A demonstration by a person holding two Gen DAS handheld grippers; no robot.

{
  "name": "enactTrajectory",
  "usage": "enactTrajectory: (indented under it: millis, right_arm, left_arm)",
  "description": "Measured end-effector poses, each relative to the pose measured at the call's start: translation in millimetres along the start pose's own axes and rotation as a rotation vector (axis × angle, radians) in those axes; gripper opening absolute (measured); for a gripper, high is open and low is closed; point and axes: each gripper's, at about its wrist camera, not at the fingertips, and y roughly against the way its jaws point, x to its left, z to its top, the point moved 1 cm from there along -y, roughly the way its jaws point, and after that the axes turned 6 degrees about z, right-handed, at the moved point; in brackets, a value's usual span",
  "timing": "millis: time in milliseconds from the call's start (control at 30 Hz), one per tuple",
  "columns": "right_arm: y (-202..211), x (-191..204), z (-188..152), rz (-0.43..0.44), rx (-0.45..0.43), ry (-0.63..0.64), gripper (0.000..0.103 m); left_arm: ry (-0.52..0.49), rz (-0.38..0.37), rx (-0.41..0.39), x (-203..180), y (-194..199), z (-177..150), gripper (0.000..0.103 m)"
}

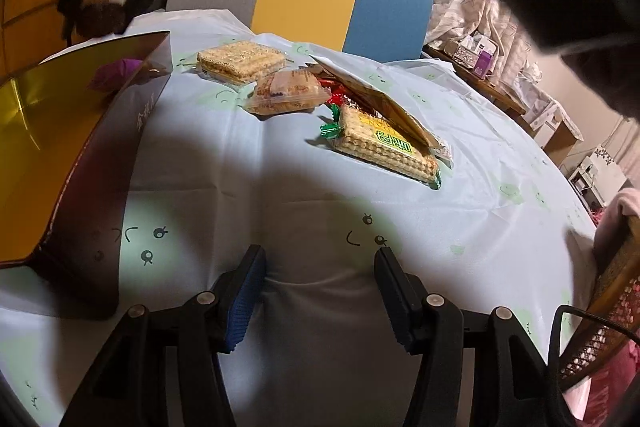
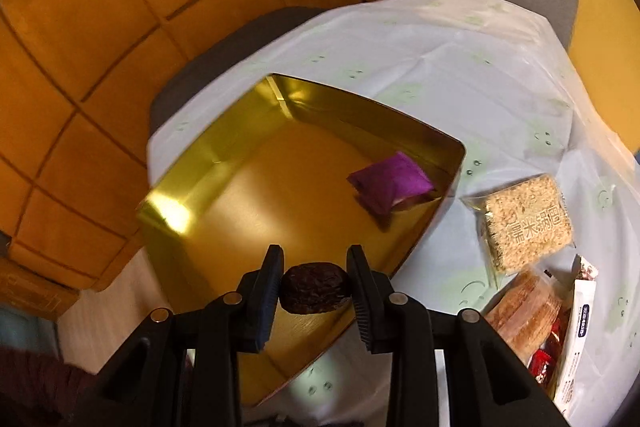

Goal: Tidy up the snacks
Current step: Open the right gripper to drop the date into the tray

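Gold-lined and square, the open metal tin point(image 2: 256, 195) sits on the pale blue tablecloth point(image 2: 440, 67), a purple wrapped snack point(image 2: 390, 187) inside. Above it the right gripper point(image 2: 315, 287) clamps a dark brown wrinkled snack point(image 2: 314, 287). The left gripper point(image 1: 320, 291) hangs with jaws apart and empty, near wafer biscuit packets point(image 1: 384, 143).

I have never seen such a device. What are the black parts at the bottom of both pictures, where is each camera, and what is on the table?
No robot here: a person holds one pair of tongs in each hand, with a camera on each looking along its fingers. The left tongs are open, empty, above the tablecloth. The right tongs grip a dark brown snack over a gold tin that holds a purple packet. Wafer packs, a rice cracker pack and candies lie nearby.
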Motion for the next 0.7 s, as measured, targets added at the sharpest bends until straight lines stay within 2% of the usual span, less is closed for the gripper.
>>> enactTrajectory:
  millis: [100, 200, 300, 400, 533, 700]
  right_arm:
    - [-4, -10, -2, -0.013, -0.003, -0.04, 0.034]
    - [1, -23, -5, 0.018, -0.036, -0.091, 0.046]
    - [11, -35, -6, 0.066, -0.084, -0.148, 0.047]
    - [22, -42, -12, 0.05, -0.111, -0.17, 0.047]
    - [44, -58, -28, -0.012, -0.144, -0.199, 0.047]
    - [77, -99, -60, -0.138, -0.172, -0.261, 0.047]
  left_arm:
    - [-0.007, 0.004, -0.004, -1, 0, -1, 0.058]
    - [-0.009, 0.007, -0.005, -2, 0, -1, 0.058]
    - [-0.01, 0.008, -0.005, -2, 0, -1, 0.058]
    - [-0.014, 0.012, -0.006, -3, 0, -1, 0.058]
    - [-0.016, 0.014, -0.007, -3, 0, -1, 0.058]
    - [-0.018, 0.017, -0.008, -4, 0, -1, 0.058]
